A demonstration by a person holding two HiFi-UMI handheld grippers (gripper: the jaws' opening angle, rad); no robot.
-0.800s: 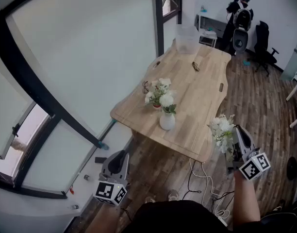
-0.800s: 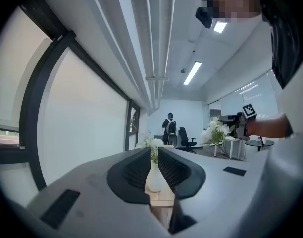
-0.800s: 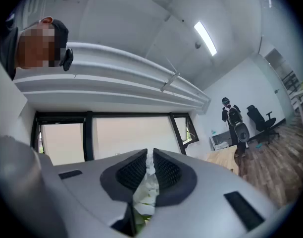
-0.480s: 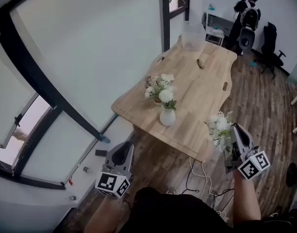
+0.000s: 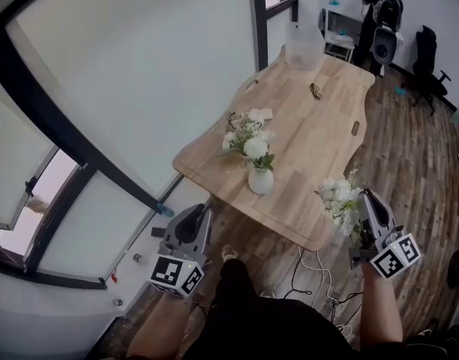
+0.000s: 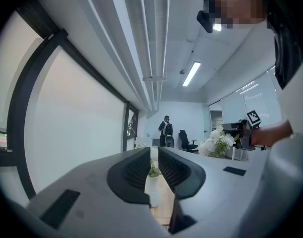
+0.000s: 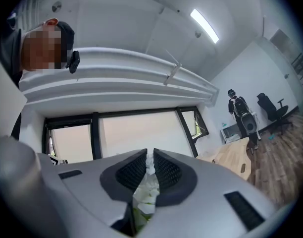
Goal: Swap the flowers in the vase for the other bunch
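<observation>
A white vase (image 5: 260, 180) with white flowers (image 5: 249, 139) stands near the front edge of the wooden table (image 5: 319, 148). My right gripper (image 5: 368, 205) is shut on a second bunch of white flowers (image 5: 339, 201), held off the table's front right corner. Its petals fill the gap between the jaws in the right gripper view (image 7: 150, 158). My left gripper (image 5: 201, 214) hangs below the table's front left corner, shut and with nothing in it. In the left gripper view (image 6: 154, 153) the vase (image 6: 152, 188) shows through the narrow slit, and the held bunch (image 6: 218, 143) shows at the right.
A clear plastic box (image 5: 304, 51) and a small dark object (image 5: 314, 91) sit at the table's far end. Another person (image 5: 383, 17) stands by a desk at the back, near an office chair (image 5: 428, 58). Cables (image 5: 313, 276) lie on the floor under the table. A window wall (image 5: 124, 111) runs along the left.
The view has moved closer to the table's front. My left gripper has risen a little toward the table corner. The right gripper still holds the bunch in about the same place.
</observation>
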